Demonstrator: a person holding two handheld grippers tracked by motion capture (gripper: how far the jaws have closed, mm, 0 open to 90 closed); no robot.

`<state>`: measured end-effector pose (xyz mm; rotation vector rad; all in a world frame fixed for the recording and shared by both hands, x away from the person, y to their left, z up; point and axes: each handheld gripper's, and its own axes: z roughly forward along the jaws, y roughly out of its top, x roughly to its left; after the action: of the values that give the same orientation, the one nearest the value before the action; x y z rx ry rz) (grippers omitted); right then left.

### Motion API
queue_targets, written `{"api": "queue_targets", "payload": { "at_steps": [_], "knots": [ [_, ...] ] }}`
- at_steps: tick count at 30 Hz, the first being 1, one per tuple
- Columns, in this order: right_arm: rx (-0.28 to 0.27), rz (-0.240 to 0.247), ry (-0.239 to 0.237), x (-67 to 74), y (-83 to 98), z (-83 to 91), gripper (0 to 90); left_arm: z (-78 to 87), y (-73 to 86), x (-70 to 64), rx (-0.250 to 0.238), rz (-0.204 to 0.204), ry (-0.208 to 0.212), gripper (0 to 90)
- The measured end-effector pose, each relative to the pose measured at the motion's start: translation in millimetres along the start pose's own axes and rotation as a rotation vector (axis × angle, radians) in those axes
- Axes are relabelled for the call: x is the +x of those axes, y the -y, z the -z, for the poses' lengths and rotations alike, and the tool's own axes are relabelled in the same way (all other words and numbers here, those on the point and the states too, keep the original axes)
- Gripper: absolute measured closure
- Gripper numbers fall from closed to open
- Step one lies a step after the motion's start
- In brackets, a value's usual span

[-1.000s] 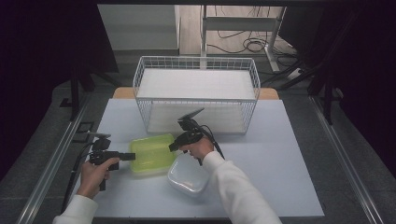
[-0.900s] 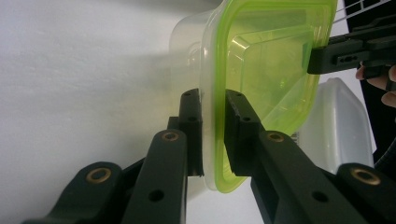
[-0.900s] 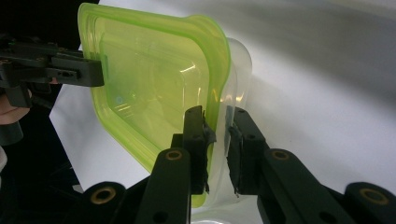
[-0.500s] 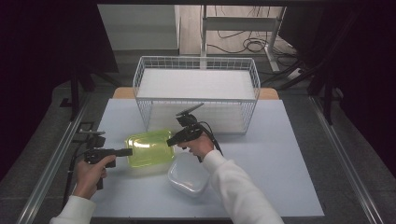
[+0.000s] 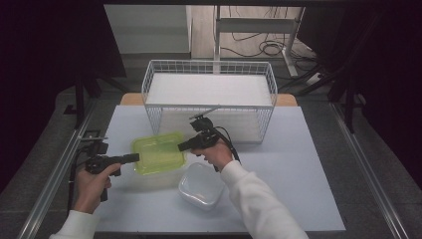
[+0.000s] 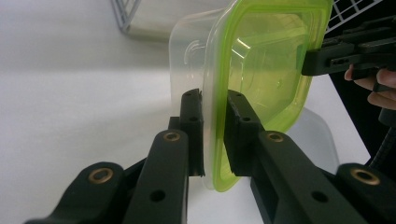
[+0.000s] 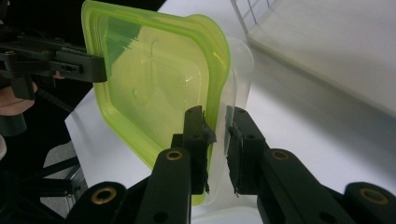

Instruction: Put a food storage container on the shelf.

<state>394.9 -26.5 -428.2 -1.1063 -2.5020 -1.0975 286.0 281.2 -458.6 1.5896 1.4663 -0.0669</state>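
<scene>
While both grippers clamp opposite rims, the green-lidded container (image 5: 158, 153) hangs between them.

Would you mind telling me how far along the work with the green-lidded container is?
Done: both grippers have a grip on the green-lidded container, the left gripper on one rim, the right gripper on the opposite rim. In hand: it is held clear of the table, in front of the wire basket. Left, probably: setting it in the basket; the clear container sits untouched.
</scene>
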Motion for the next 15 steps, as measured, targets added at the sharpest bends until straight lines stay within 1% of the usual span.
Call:
{"api": "queue_targets", "payload": {
  "at_steps": [1, 2, 7, 9, 10, 11, 12, 13, 14, 15],
  "knots": [
    [-0.014, 0.012, -0.003, 1.8, 0.3, 5.3, 78.0, 2.0, -1.1, -4.7, -0.008, -0.012, 0.001, 79.0],
    [-0.014, 0.012, -0.003, 1.8, 0.3, 5.3, 78.0, 2.0, -1.1, -4.7, -0.008, -0.012, 0.001, 79.0],
    [-0.052, 0.049, 0.004, 6.6, 2.4, 20.5, 78.0, 6.2, -3.7, -19.1, -0.029, -0.048, -0.002, 78.9],
    [-0.062, 0.061, 0.005, 7.9, 3.0, 25.6, 78.0, 7.2, -4.4, -23.4, -0.036, -0.060, -0.002, 79.0],
    [-0.062, 0.061, 0.005, 7.9, 3.0, 25.6, 78.0, 7.2, -4.4, -23.4, -0.036, -0.060, -0.002, 78.9],
    [-0.074, 0.074, 0.008, 8.9, 3.7, 30.0, 78.0, 7.8, -5.1, -27.4, -0.042, -0.069, -0.002, 78.9],
    [-0.074, 0.074, 0.008, 8.9, 3.7, 30.0, 78.0, 7.8, -5.1, -27.4, -0.042, -0.069, -0.002, 78.9],
    [-0.081, 0.083, 0.014, 10.4, 4.3, 34.7, 77.9, 8.2, -5.8, -30.9, -0.045, -0.078, 0.001, 78.9],
    [-0.081, 0.083, 0.014, 10.4, 4.3, 34.7, 77.9, 8.2, -5.8, -30.9, -0.045, -0.078, 0.001, 78.9],
    [-0.090, 0.096, 0.019, 11.7, 5.0, 39.6, 77.9, 8.4, -6.9, -34.7, -0.048, -0.088, 0.005, 78.9]
  ]
}}
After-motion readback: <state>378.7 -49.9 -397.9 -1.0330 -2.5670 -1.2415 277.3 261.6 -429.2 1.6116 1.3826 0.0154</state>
